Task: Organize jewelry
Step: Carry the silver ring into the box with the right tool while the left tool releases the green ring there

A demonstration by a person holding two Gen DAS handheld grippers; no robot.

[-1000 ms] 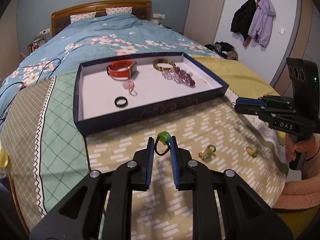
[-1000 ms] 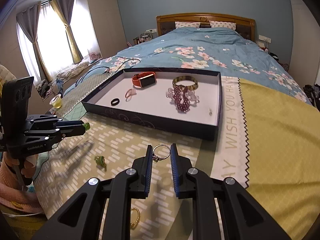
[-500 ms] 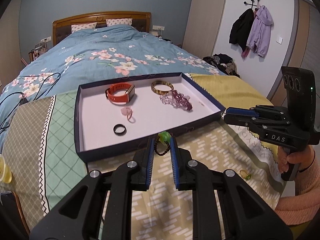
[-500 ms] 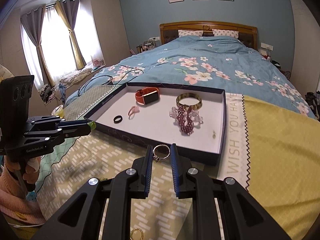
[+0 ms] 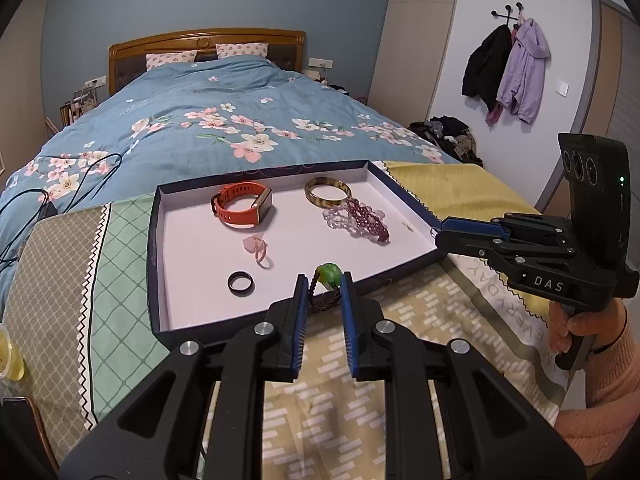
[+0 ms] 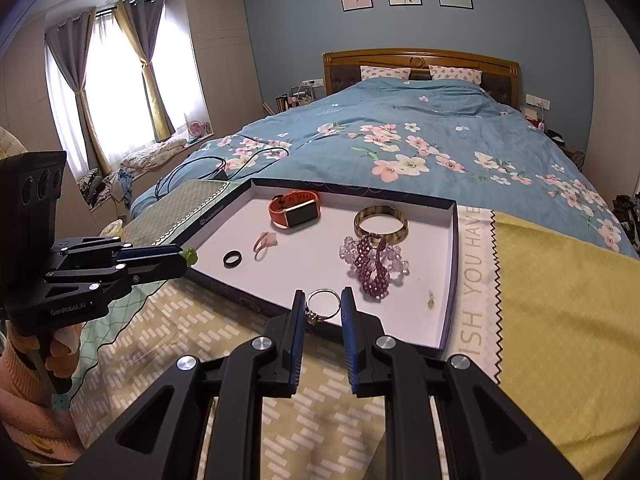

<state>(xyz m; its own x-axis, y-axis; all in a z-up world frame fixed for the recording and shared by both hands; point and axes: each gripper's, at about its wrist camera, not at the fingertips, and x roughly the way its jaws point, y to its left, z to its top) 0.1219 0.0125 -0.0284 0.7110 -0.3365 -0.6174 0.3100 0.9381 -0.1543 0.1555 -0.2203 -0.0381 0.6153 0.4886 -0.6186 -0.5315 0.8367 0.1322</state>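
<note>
A dark blue tray (image 5: 155,264) with a white floor lies on the bed; it also shows in the right wrist view (image 6: 454,264). In it lie an orange watch (image 5: 240,205), a brown bangle (image 5: 328,193), purple beads (image 5: 360,218), a pink ring (image 5: 256,246) and a black ring (image 5: 240,282). My left gripper (image 5: 323,280) is shut on a green-bead bracelet (image 5: 328,274) over the tray's near edge. My right gripper (image 6: 323,300) is shut on a silver ring (image 6: 322,305) over the tray's near edge.
A patterned cloth (image 5: 360,412) covers the bed's foot. The blue floral duvet (image 5: 208,120) lies beyond the tray, with black cables (image 5: 48,192) at its left. Coats (image 5: 508,68) hang on the right wall. Curtains (image 6: 116,88) hang at the left.
Both grippers have risen and moved forward from over the cloth to the tray's near edge, each still holding its piece. The loose pieces on the cloth have left view.
</note>
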